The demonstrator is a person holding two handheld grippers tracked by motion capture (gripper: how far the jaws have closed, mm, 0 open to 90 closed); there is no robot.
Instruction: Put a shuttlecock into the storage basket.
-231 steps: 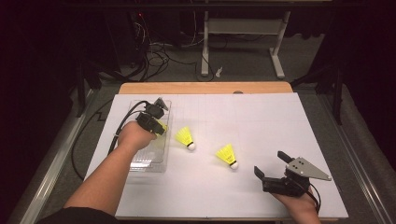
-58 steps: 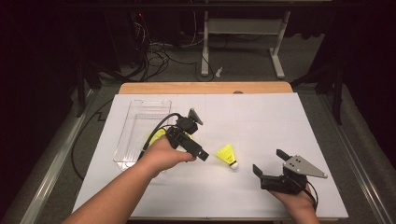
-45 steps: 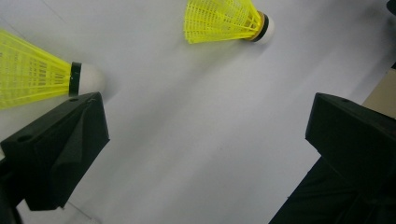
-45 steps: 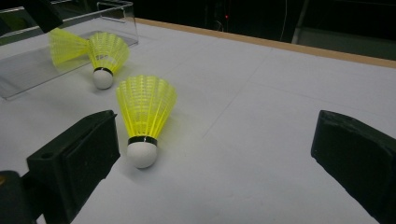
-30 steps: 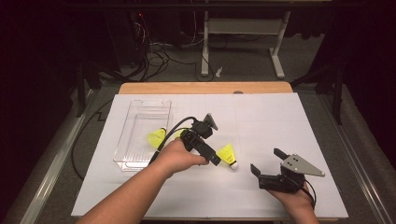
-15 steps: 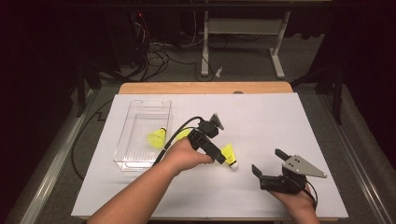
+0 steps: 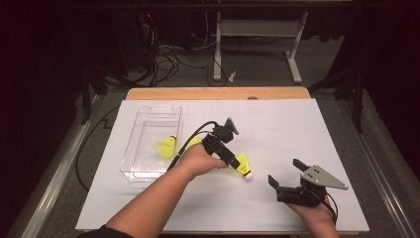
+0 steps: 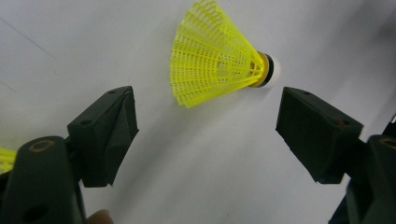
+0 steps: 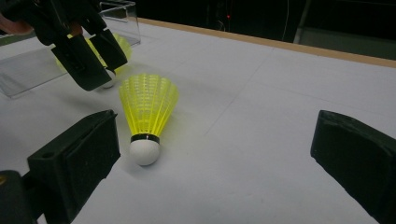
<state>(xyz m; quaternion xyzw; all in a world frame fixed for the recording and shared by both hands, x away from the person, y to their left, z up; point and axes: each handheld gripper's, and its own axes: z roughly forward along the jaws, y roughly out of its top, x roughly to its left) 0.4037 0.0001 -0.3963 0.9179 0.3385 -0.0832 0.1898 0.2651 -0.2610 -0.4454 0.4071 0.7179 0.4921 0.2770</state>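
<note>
- Shuttlecock lies on tabletop, just ahead of left gripper, jaws spread.
- Looks light; mesh skirt crushable, so pinch at cork base.
- Right gripper idle, jaws spread.

Dark room; grey floor, tangled cables, white desk frame.

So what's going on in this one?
A person is clearing yellow shuttlecocks off a white table into a clear plastic bin. One shuttlecock already lies in the bin. The left gripper is open and hovers right at the shuttlecock on the table, its jaws on either side of it but not closed. The right gripper rests open near the table's front right, holding nothing.
</note>
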